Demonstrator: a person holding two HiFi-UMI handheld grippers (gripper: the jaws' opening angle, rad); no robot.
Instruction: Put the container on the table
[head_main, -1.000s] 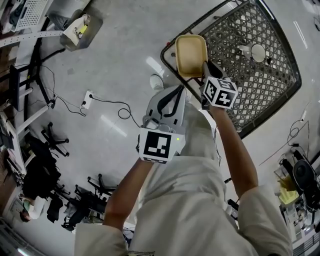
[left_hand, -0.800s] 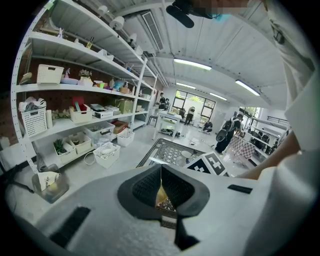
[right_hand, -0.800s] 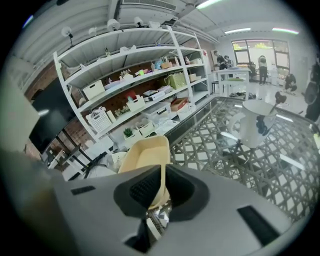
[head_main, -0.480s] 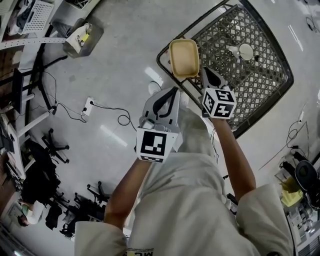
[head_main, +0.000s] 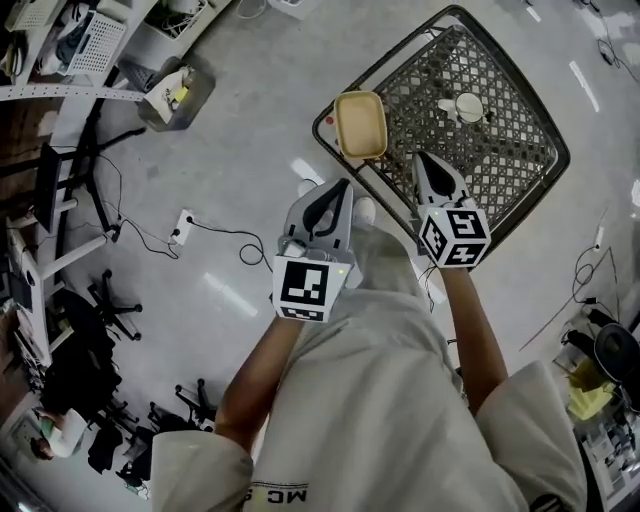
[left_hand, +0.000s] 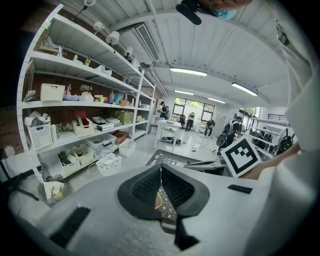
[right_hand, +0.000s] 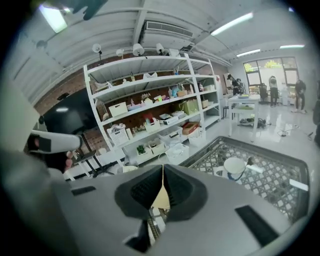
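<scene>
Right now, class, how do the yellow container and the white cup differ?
The yellow container is rectangular with rounded corners; the white cup is round and smaller. The container sits at a corner of the mesh table; the cup stands further in. Both rest on that table.

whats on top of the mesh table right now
A yellow container sits at the mesh table's left corner, and a white cup stands further in. The right claw, shut and empty, covers part of the near edge, so anything there is unseen.
</scene>
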